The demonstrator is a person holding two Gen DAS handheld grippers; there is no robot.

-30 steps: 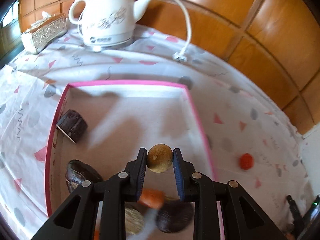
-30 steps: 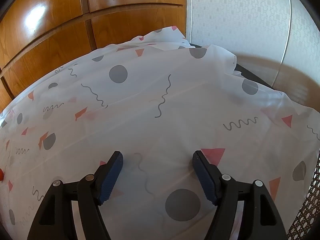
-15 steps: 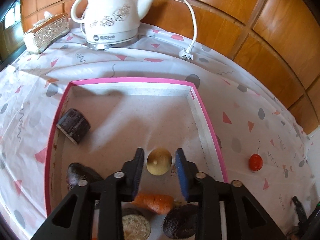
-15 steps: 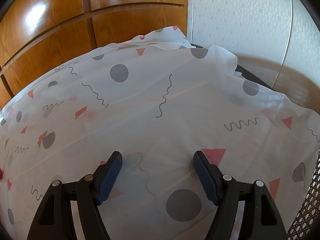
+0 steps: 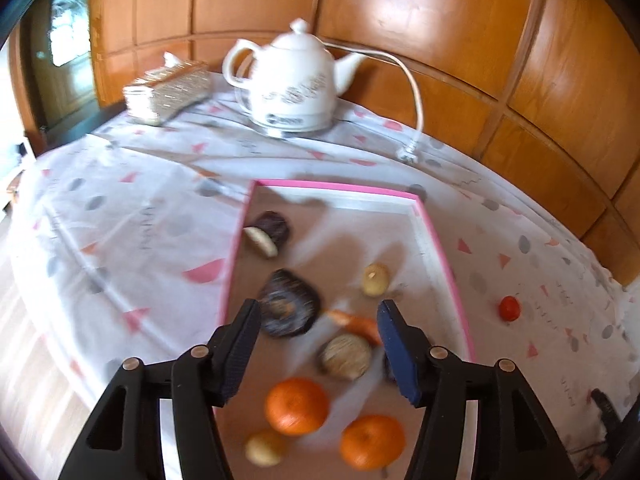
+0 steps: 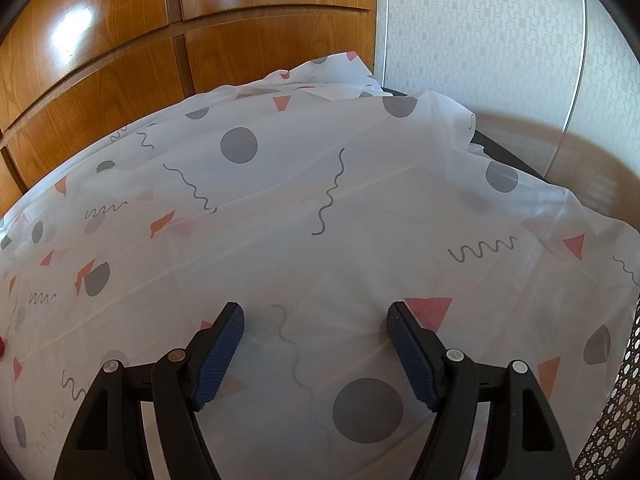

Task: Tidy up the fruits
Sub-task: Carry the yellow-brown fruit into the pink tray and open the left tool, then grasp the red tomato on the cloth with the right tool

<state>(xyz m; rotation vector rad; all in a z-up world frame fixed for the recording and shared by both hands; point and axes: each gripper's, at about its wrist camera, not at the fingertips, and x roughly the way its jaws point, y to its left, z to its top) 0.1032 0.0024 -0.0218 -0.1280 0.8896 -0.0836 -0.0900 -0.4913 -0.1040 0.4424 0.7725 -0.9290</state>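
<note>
A pink-rimmed tray lies on the patterned tablecloth. In it rest a small tan round fruit, two oranges, dark purple fruits, a carrot-like orange piece, a pale netted fruit and a yellowish fruit. My left gripper hovers above the tray, its jaws opening, nothing between them; the tan fruit lies free beyond its fingertips. A small red fruit sits on the cloth right of the tray. My right gripper stands open over bare cloth.
A white teapot-style kettle with its cord stands at the back, beside a glittery tissue box. Wooden panelling runs behind the table. The cloth's corner drops off at the right, near a cane-mesh surface.
The left gripper let go of the tan round fruit, which now lies in the tray, and pulled back and up with its jaws widening. The right gripper stayed still.
</note>
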